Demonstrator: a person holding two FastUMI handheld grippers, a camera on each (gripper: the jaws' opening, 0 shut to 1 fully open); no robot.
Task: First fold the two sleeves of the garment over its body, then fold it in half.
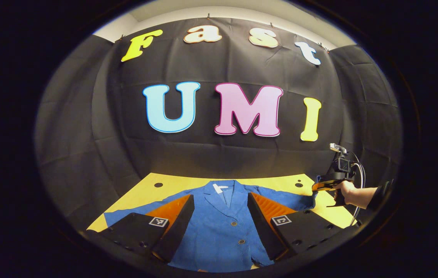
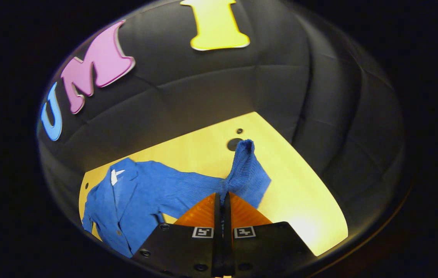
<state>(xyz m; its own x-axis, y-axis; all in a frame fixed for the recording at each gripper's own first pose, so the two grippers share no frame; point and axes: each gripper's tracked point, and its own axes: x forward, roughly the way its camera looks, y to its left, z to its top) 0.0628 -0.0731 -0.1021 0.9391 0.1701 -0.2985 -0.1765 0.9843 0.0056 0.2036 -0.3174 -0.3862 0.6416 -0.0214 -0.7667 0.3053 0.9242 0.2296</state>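
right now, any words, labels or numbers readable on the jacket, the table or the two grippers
Neck label of the blue jacket: white, too small to read.
Square markers on the left gripper: black-and-white patterns, no words.
Square markers on the right gripper: patterns too, no words.
Yellow table: no text, just dark holes.

The right claw (image 2: 222,200) pinches the blue jacket's sleeve (image 2: 244,173), lifted above the yellow table (image 2: 300,193).
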